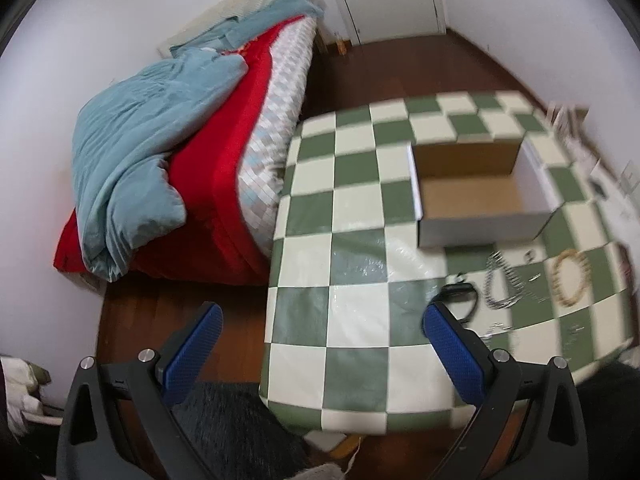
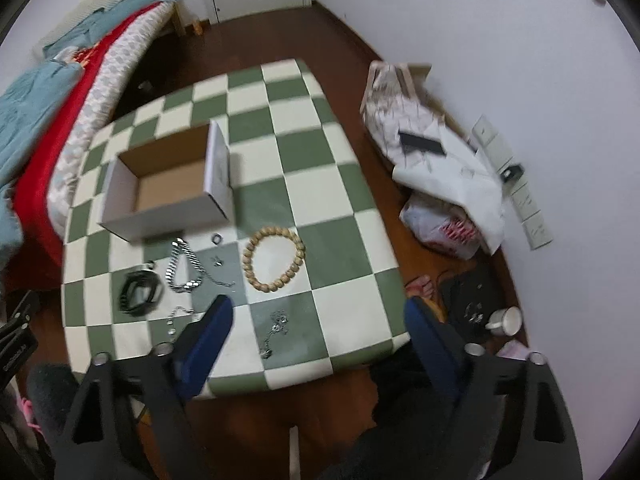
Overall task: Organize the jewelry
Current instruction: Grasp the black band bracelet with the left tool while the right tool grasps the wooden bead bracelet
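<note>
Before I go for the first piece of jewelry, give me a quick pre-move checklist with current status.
1. Open white cardboard box empty and ready: ok, bare brown floor showing.
2. Left gripper open and unloaded: ok.
3. Right gripper open and unloaded: ok.
4. Wooden bead bracelet lying apart from other pieces: ok.
5. Silver link chain free of the black banded bracelet: ok, a gap shows between them.
6. Thin silver necklace near the checkered table's front edge untangled: cannot tell, too blurred.
</note>
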